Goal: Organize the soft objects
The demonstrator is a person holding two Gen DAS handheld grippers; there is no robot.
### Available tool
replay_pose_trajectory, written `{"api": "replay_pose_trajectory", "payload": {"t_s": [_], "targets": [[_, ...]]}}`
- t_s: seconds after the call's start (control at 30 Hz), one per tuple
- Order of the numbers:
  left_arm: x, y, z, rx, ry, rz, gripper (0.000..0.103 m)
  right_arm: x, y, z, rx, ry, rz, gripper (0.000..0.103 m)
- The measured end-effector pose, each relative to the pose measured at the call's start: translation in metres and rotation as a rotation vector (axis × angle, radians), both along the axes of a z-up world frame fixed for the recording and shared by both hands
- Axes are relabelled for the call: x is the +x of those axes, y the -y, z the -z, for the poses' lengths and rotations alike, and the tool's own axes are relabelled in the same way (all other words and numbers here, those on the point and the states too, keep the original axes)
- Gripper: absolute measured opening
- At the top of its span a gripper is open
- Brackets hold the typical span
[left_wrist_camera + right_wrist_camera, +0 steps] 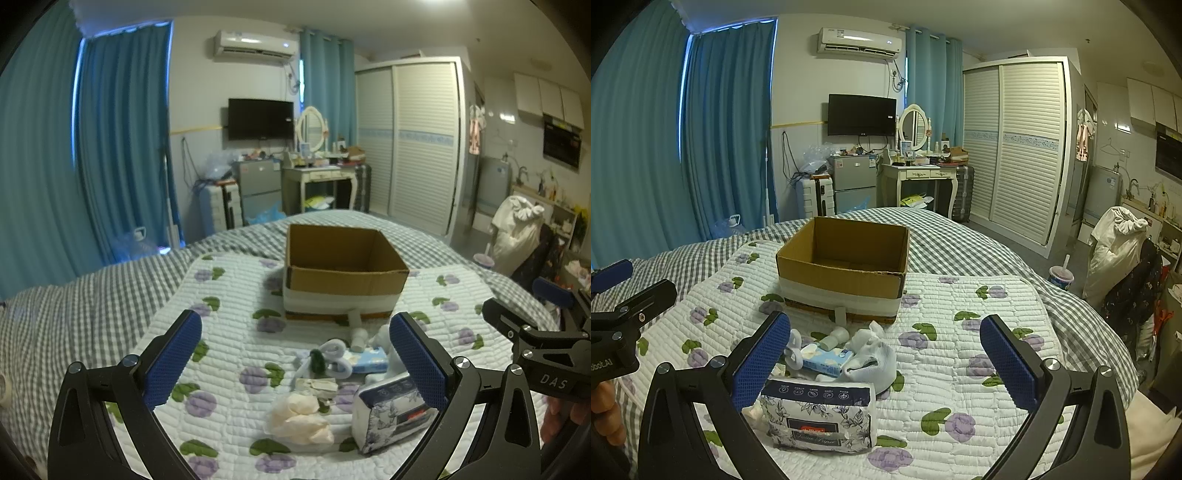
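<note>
An open, empty cardboard box (343, 269) (846, 266) stands on a floral quilt (229, 332) (960, 369) on the bed. In front of it lies a pile of soft things: a floral tissue pack (391, 413) (820, 417), a blue tissue packet (369, 361) (827, 360), a peach cloth (299, 419), white socks (875, 360) and a small white bottle (359, 338) (834, 338). My left gripper (295, 362) is open above the pile. My right gripper (886, 365) is open, with the pile at its left finger. Both are empty.
The bed has a grey checked sheet (74, 314) around the quilt. Beyond it are blue curtains (720, 129), a small fridge (853, 184), a dressing table (919, 177), a white wardrobe (1019, 147) and a chair draped with clothes (1123, 258). A drink cup (1061, 277) stands right of the bed.
</note>
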State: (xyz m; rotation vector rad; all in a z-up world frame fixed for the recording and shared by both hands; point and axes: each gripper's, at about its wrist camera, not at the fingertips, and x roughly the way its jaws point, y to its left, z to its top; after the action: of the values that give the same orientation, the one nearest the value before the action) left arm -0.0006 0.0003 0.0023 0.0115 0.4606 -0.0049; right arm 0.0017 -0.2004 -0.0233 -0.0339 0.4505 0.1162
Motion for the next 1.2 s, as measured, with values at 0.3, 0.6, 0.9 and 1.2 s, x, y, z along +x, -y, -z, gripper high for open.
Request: {"api": "replay_pose_trajectory", "payload": {"t_s": [0.3,0.6,0.9,1.2], "targets": [[0.0,0.0,-0.002,-0.001,0.001,-0.002,0.103,0.0,0.0,0.0,0.0,0.0,0.001,0.103],[0.0,0.001,-0.003,0.001,0.004,-0.004,0.103,0.0,0.0,0.0,-0.001,0.0,0.001,0.103],[0.001,0.002,-0.008,-0.002,0.007,-0.002,0.103,-0.002,-0.001,-0.001,0.001,0.001,0.001,0.103],[-0.009,0.001,-0.012,-0.012,0.02,-0.003,0.103,-0.011,0.004,-0.011,0.006,0.014,-0.008,0.103]]}}
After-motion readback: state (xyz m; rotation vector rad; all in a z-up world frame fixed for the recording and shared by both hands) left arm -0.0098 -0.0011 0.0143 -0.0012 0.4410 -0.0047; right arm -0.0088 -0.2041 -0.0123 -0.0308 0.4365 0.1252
